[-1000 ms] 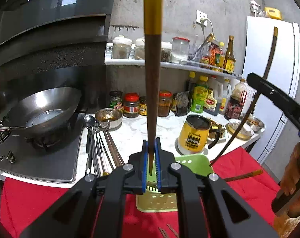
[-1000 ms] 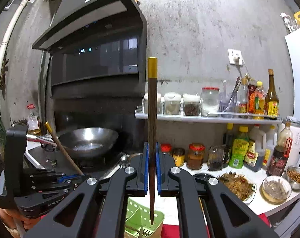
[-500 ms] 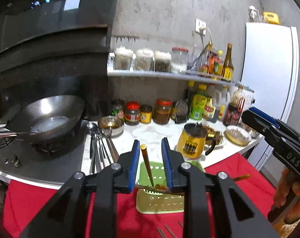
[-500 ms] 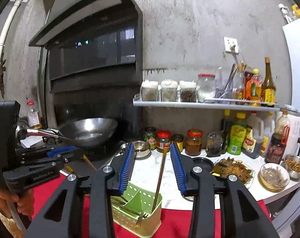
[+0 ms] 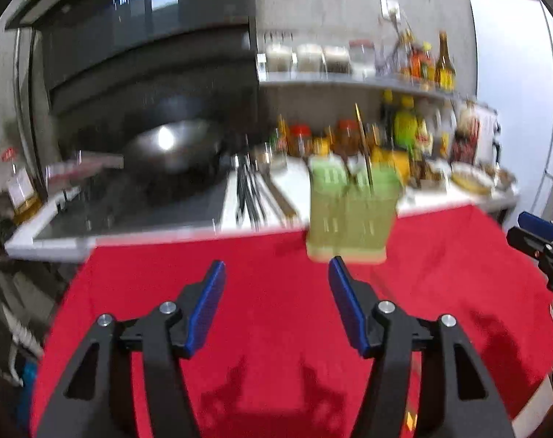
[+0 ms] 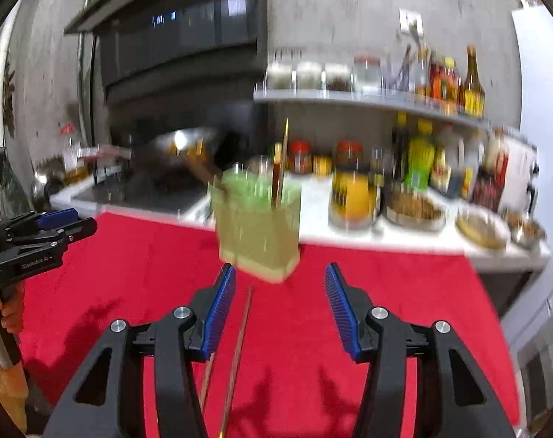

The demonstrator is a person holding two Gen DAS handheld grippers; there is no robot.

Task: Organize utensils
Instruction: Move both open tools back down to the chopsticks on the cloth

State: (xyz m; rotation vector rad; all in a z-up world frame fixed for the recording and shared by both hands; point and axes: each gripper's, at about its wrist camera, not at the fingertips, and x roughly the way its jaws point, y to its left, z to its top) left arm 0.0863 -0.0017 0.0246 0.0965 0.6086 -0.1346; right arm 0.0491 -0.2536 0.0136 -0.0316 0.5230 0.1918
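Observation:
A pale green utensil holder (image 5: pixel 353 215) (image 6: pixel 258 226) stands at the far edge of the red cloth (image 5: pixel 269 292), with brown gold-tipped chopsticks (image 5: pixel 364 153) (image 6: pixel 282 160) leaning upright in it. My left gripper (image 5: pixel 276 292) hangs low over the cloth, short of the holder, its jaws opening with nothing between them. My right gripper (image 6: pixel 280 292) is likewise back from the holder, jaws opening and holding nothing. Two thin chopsticks (image 6: pixel 240 346) lie on the cloth under its left finger. Each view shows the other gripper (image 5: pixel 543 244) (image 6: pixel 39 233) at its edge. Both views are blurred.
Behind the cloth runs a white counter (image 5: pixel 298 182) with metal spoons and utensils (image 5: pixel 251 197), a wok (image 5: pixel 174 149) on the stove, a yellow mug (image 6: pixel 353 197), jars, sauce bottles and bowls of food (image 6: pixel 415 208). A white fridge (image 5: pixel 514 91) stands at right.
Both grippers let go of their chopsticks, which now stand in the green holder. Both jaws opened wide, and both hands drew back and down over the red cloth.

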